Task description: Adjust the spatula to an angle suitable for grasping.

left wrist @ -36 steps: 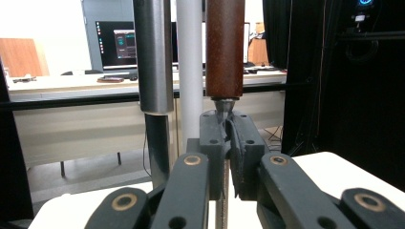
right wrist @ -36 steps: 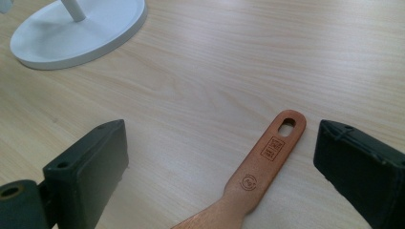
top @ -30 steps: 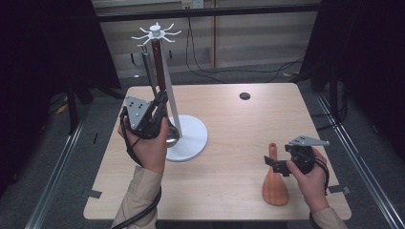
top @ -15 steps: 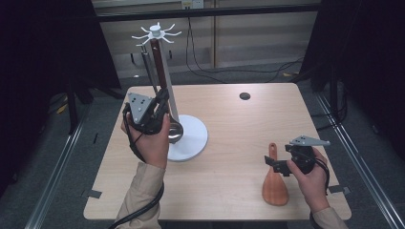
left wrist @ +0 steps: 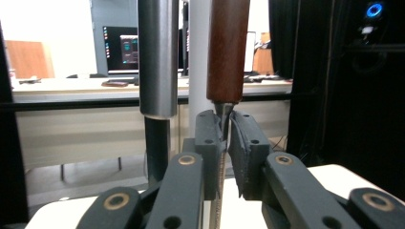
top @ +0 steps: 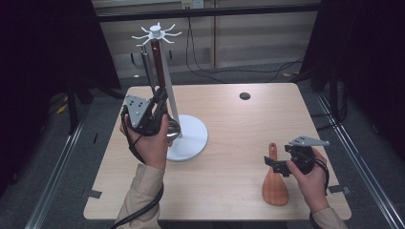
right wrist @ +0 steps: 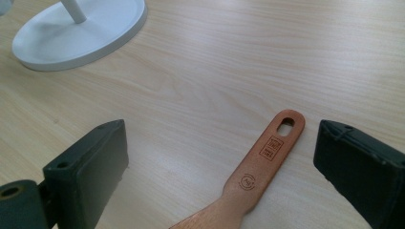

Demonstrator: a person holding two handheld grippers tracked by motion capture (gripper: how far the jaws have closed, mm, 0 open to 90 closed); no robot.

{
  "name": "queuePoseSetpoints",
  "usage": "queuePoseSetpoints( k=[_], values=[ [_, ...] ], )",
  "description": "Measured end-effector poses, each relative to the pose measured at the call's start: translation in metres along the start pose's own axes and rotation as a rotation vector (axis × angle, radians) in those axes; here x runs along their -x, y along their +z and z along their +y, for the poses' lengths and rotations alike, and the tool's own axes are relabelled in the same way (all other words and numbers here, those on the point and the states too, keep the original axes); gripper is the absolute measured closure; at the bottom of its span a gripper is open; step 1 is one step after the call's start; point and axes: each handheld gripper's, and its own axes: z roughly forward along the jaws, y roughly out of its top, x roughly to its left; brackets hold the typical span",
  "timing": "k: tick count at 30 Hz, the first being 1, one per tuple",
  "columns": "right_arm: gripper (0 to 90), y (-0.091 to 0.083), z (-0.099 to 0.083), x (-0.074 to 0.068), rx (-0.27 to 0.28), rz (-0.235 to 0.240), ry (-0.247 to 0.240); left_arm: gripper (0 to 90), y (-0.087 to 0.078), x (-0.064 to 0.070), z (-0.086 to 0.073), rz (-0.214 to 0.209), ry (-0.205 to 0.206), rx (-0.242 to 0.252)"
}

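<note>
My left gripper point(top: 160, 102) is clamped on the brown-handled utensil's point(left wrist: 228, 52) metal neck, beside the rack point(top: 187, 136) pole; hung or not, can't tell. Wooden spatula point(right wrist: 258, 164) lies on table point(top: 229, 114), unhung, between my right gripper's point(top: 279, 162) spread jaws.

Even overhead light brightens the table point(top: 229, 124) against dark surroundings, while bright background windows glare and near jaws blur.

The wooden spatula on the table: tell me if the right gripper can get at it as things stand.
Probably yes. The right gripper hangs just above the wooden spatula with its jaws wide open on either side of the handle. The spatula lies flat on the table with nothing between jaws and handle.
</note>
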Motion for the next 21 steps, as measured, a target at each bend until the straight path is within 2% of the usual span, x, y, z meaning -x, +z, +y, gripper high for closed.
queuePoseSetpoints(
  k=[3, 4, 10, 16, 17, 19, 21],
  values=[
    [4.1, 0.001, 0.0, 0.0, -0.003, 0.001, -0.002, 80.9, 0.001, 0.0, 0.0, -0.001, 0.011, -0.013],
    [4.1, 0.001, 0.0, 0.0, -0.004, 0.001, -0.001, 80.7, 0.001, 0.0, -0.001, -0.003, 0.003, -0.013],
    [4.1, 0.001, 0.0, 0.0, -0.003, 0.002, -0.002, 80.8, 0.0, 0.002, -0.001, -0.022, 0.004, 0.003],
    [4.1, 0.0, 0.0, 0.001, -0.001, 0.001, 0.0, 81.8, -0.006, 0.004, 0.006, -0.041, 0.029, 0.064],
    [4.1, 0.0, 0.0, 0.0, 0.0, 0.002, 0.0, 82.2, -0.007, 0.004, 0.008, -0.05, 0.02, 0.081],
    [4.1, 0.0, 0.0, 0.0, 0.0, 0.0, 0.0, 84.2, -0.009, 0.004, 0.013, -0.047, 0.037, 0.093],
    [4.1, 0.0, 0.0, 0.0, -0.001, 0.002, -0.004, 85.8, -0.01, 0.003, 0.018, -0.05, 0.026, 0.111]
  ],
)
